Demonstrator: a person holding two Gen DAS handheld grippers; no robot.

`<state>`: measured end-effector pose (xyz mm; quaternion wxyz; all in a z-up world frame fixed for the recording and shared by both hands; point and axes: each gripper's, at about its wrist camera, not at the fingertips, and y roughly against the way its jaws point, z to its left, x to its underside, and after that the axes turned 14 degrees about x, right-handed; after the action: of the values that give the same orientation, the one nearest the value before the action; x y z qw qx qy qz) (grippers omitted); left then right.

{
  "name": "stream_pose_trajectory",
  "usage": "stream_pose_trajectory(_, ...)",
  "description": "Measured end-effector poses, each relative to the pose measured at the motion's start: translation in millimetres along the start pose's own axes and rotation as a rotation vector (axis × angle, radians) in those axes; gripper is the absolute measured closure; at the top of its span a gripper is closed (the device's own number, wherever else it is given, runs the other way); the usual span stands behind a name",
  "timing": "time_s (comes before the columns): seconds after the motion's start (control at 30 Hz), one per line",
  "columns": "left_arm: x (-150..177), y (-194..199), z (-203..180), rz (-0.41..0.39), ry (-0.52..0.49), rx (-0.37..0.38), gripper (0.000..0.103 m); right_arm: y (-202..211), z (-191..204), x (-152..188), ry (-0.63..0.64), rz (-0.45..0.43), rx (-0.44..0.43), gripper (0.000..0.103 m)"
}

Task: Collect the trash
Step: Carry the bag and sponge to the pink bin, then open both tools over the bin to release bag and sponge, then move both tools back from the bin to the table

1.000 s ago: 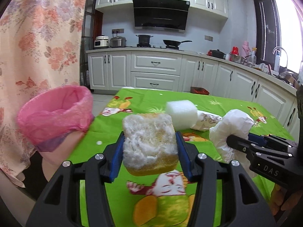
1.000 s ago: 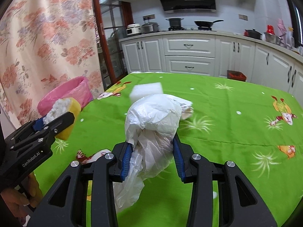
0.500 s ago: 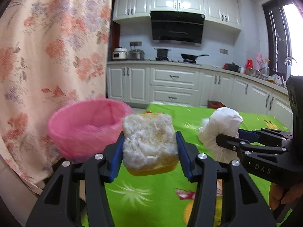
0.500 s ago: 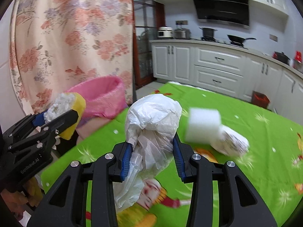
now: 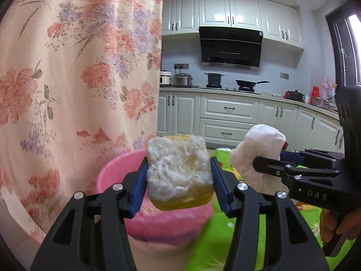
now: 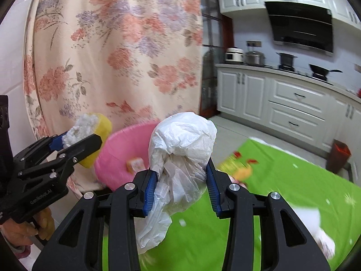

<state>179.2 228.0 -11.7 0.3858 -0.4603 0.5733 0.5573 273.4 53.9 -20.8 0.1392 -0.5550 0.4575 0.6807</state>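
Bin: round pink bin lined with a pink plastic bag (image 5: 117, 180) stands at the edge of the green printed tablecloth (image 6: 293, 194), in front of the floral curtain (image 5: 79, 79); its open mouth faces up.
Left load: left gripper (image 5: 179, 180) pinches a worn yellow sponge with a frayed white face (image 5: 179, 171) between its blue pads; the sponge hangs over the near part of the bin mouth, so the bin lies just below and ahead of it.
Right load: right gripper (image 6: 180, 178) is clamped on a crumpled white plastic bag (image 6: 182, 140), whose loose tail droops below the jaws; the bin lies ahead and to the left of it, and the bag looks short of the rim.
Nearer hand: by my reading the left is nearer the drop point, the right needs to travel further left.
Left wrist view only: the sponge overlapping the bin mouth, and the right gripper from the side.
Right wrist view only: the bin's inside, with a small orange-and-white scrap (image 6: 135, 163) already lying in it, and blurred white trash (image 6: 315, 225) on the cloth at lower right.
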Motion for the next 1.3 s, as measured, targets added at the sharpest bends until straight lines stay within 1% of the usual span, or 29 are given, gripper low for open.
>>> stream_pose_trajectory(0.07, -5.4, -9.3, 15.0, 0.006, 0.006, 0.004, 0.050, -14.9, 6.4, -12.8, -0.001, -0.004, -0.029, 0.063)
stream_pose_trajectory(0.13, -9.0, -16.1, 26.5, 0.005, 0.020, -0.009, 0.050, -31.6, 12.2, -24.9, -0.008, 0.000, -0.062, 0.061)
stream_pose_trajectory(0.33, -14.7, -43.5, 69.7, 0.014, 0.089, -0.048, 0.048, -75.2, 24.9, -42.8, -0.013, 0.028, -0.135, 0.059)
stream_pose_trajectory(0.37, -15.0, -46.3, 74.1, 0.015, 0.096, -0.051, 0.045, -84.0, 26.6, -45.0, -0.017, 0.040, -0.160, 0.058)
stream_pose_trajectory(0.4, -14.6, -48.8, 77.8, 0.015, 0.103, -0.056, 0.038, -88.7, 27.2, -45.4, -0.018, 0.045, -0.172, 0.054)
stream_pose_trajectory(0.43, -13.9, -50.9, 81.5, 0.010, 0.113, -0.061, 0.034, -96.6, 29.8, -48.1, -0.014, 0.048, -0.192, 0.052)
stream_pose_trajectory(0.47, -12.6, -51.7, 83.5, 0.006, 0.122, -0.067, 0.026, -100.1, 30.9, -49.2, -0.011, 0.046, -0.206, 0.038)
stream_pose_trajectory(0.5, -11.3, -52.7, 86.9, 0.002, 0.135, -0.076, 0.020, -103.9, 32.0, -51.4, -0.013, 0.042, -0.226, 0.034)
stream_pose_trajectory(0.53, -9.2, -53.1, 91.1, -0.003, 0.153, -0.090, 0.018, -108.7, 32.0, -55.3, -0.023, 0.039, -0.241, 0.033)
stream_pose_trajectory(0.6, -6.5, -52.5, 95.2, 0.002, 0.170, -0.108, 0.017, -111.6, 30.9, -62.2, -0.031, 0.029, -0.233, 0.033)
stream_pose_trajectory(0.7, 0.3, -44.0, 94.6, 0.001, 0.183, -0.126, 0.013, -100.7, 20.4, -67.9, -0.063, -0.005, -0.239, 0.033)
stream_pose_trajectory(0.77, 5.5, -36.5, 91.4, 0.001, 0.191, -0.131, 0.012, -86.2, 8.9, -66.3, -0.080, -0.028, -0.228, 0.033)
stream_pose_trajectory(0.93, 17.5, -22.9, 75.3, 0.015, 0.206, -0.132, 0.010, -57.0, -16.6, -52.6, -0.113, -0.036, -0.193, 0.033)
stream_pose_trajectory(1.03, 20.0, -13.3, 60.3, 0.016, 0.203, -0.121, 0.009, -34.8, -31.5, -38.5, -0.121, -0.034, -0.155, 0.033)
stream_pose_trajectory(1.17, 23.8, 0.8, 35.2, 0.022, 0.188, -0.101, 0.005, -3.6, -45.7, -17.7, -0.123, -0.032, -0.106, 0.032)
stream_pose_trajectory(1.3, 31.4, 12.7, 1.8, 0.057, 0.131, -0.058, 0.005, 31.9, -62.7, 13.3, -0.137, -0.019, -0.054, 0.032)
